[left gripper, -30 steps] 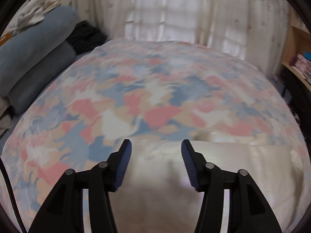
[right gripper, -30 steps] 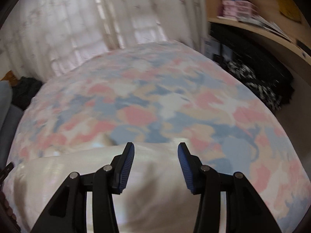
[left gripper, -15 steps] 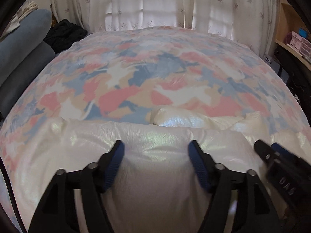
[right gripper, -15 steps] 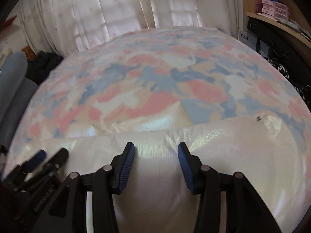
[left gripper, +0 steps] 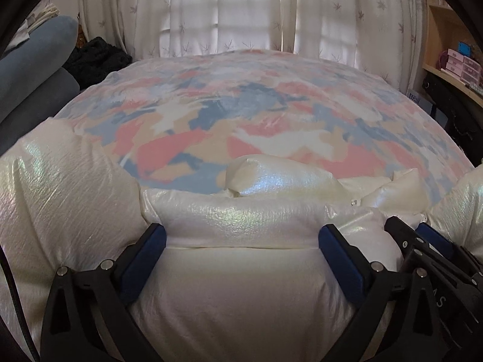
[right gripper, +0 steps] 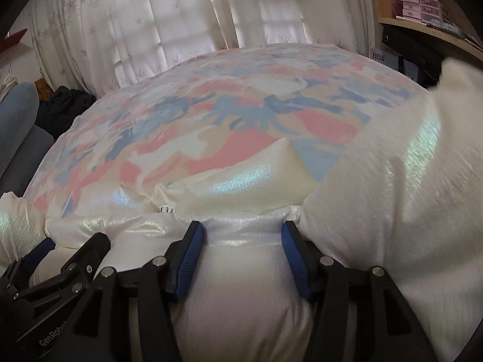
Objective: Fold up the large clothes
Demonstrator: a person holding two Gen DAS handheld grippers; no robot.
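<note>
A puffy, shiny white jacket (left gripper: 241, 286) lies on the near part of the bed and fills the lower half of both views (right gripper: 241, 295). My left gripper (left gripper: 241, 238) is wide open, its blue pads astride a padded band of the jacket and pressed against it. My right gripper (right gripper: 241, 235) is open too, with a narrower ridge of the jacket between its pads. The two grippers sit side by side; the right one shows at the lower right of the left wrist view (left gripper: 431, 241). One white sleeve (right gripper: 407, 181) bulges at right, another (left gripper: 60, 187) at left.
The bed wears a pink, blue and cream patterned cover (left gripper: 256, 114). Blue-grey bolsters (left gripper: 33, 69) and a dark garment (left gripper: 96, 57) lie at far left. White curtains (left gripper: 241, 12) hang behind. A wooden shelf with pink boxes (right gripper: 422, 9) stands at right.
Both grippers have dropped lower onto the jacket and moved closer together. The left jaws have spread wider. The jacket now bunches up around both grippers, with the sleeves risen at the sides.
</note>
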